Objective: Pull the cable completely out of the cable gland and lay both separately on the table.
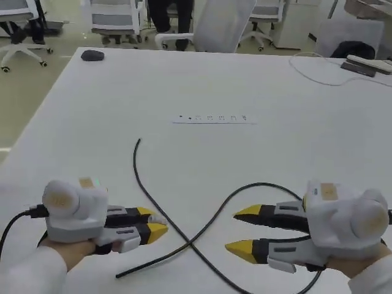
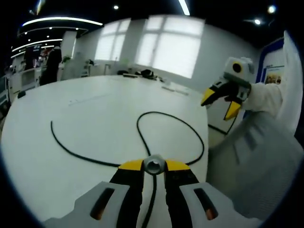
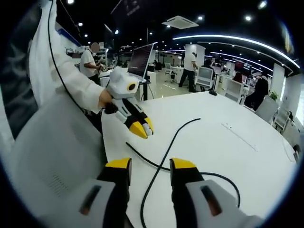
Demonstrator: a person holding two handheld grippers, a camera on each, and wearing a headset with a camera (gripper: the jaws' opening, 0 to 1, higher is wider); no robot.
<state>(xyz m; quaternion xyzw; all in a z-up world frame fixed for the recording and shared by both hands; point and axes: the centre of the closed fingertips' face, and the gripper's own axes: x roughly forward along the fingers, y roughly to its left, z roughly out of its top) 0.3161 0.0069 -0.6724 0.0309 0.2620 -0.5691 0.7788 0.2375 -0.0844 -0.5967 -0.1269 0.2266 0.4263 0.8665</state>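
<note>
A long black cable (image 1: pixel 146 193) lies looped on the white table (image 1: pixel 257 92) and crosses itself between my two grippers. My left gripper (image 1: pixel 157 224) is at the lower left, shut on a small grey cable gland (image 2: pixel 153 165) at its yellow tips. The cable (image 2: pixel 161 116) runs through the gland and loops away over the table. My right gripper (image 1: pixel 242 231) is at the lower right, open, its tips pointing at the crossing. In the right gripper view the cable (image 3: pixel 159 175) passes between the spread jaws of the right gripper (image 3: pixel 150 165). The left gripper (image 3: pixel 140 127) lies beyond.
A flat white strip with small marks (image 1: pixel 214 118) lies mid-table. A black mouse (image 1: pixel 92 55) sits at the far left edge. A thin white cord (image 1: pixel 312 73) and a dark device (image 1: pixel 361 66) are at the far right. Office chairs (image 1: pixel 113 18) stand behind the table.
</note>
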